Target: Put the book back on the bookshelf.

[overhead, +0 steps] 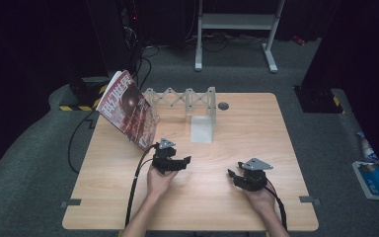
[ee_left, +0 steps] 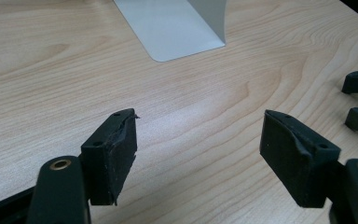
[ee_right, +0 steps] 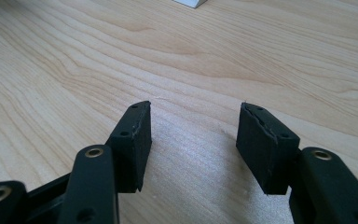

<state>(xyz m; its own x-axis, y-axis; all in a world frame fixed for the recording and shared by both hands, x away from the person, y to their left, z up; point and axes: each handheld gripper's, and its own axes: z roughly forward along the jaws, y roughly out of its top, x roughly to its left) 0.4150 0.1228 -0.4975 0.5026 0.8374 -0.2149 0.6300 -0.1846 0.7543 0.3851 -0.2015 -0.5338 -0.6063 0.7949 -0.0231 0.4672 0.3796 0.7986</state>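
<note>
A recording lab or studio: a lone wooden table (overhead: 237,207) stands on grey carpet (overhead: 24,163) in a darkened room; black cables (overhead: 143,59) run across the floor behind it; a white metal stand (overhead: 237,22) sits at the back; yellow-and-black hazard tape (overhead: 79,106) marks a floor box; tape marks (overhead: 72,202) sit beside the table's near corners.

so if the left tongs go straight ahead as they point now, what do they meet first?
Probably the other hand's tongs. In the high view the left tongs, open and empty, point across the table toward the right tongs. Depth is unclear; they may pass just beyond them.
</note>
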